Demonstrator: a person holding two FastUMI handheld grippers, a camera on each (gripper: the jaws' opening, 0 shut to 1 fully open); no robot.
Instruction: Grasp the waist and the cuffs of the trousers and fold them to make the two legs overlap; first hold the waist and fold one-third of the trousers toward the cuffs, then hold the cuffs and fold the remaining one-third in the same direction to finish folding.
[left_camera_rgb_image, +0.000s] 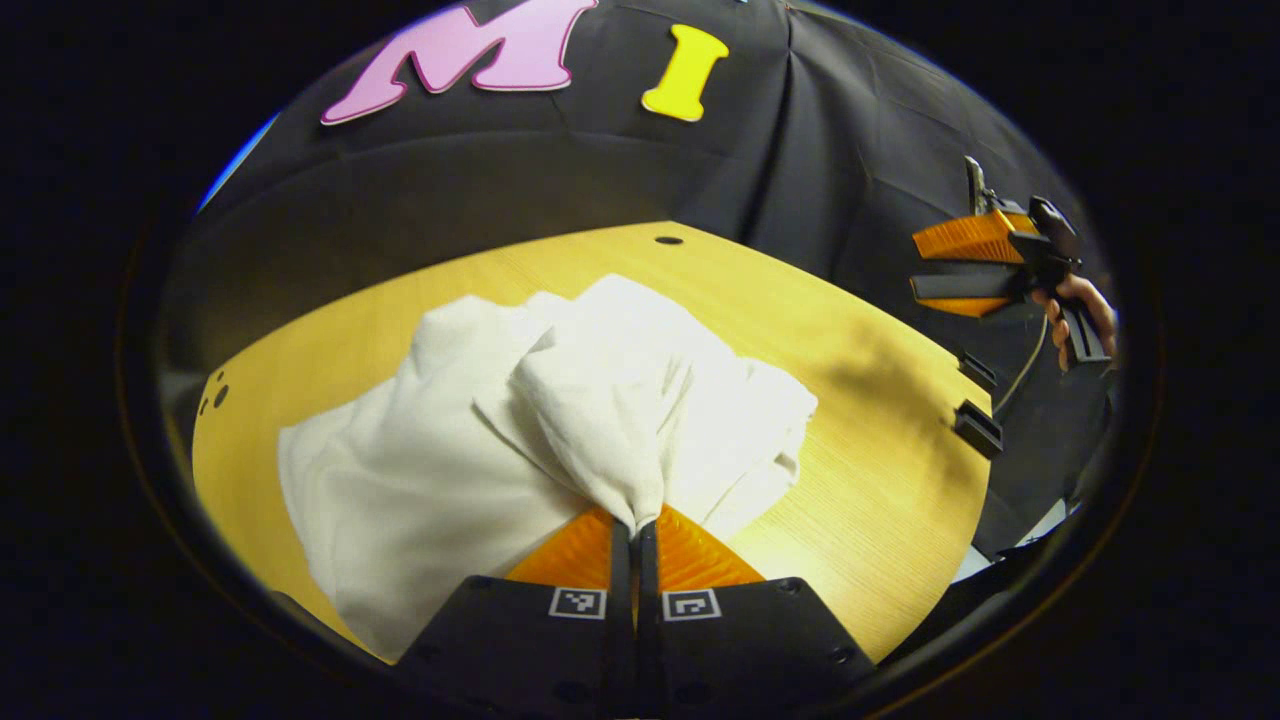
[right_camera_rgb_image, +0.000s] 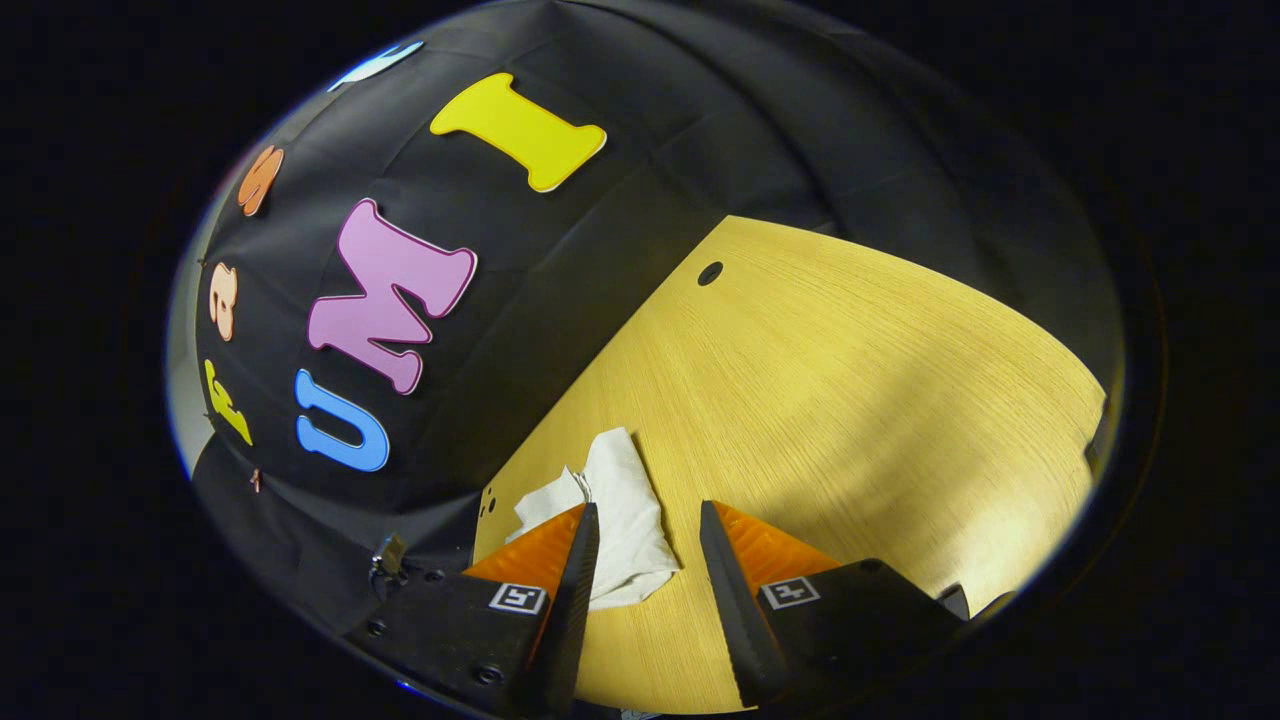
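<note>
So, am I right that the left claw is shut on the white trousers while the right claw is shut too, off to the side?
Not quite: the right claw is open and holds nothing, as the right gripper view shows. The left claw is indeed shut on the white trousers.

Both views are lit brightly from above, and the wooden table (left_camera_rgb_image: 860, 480) is washed pale where glare falls near the white trousers (left_camera_rgb_image: 600, 400), whose folds are nearly blown out. A soft shadow is cast across the table's right part in the left gripper view. Straight edges are bent by fisheye distortion, and the rims are slightly blurred
</note>
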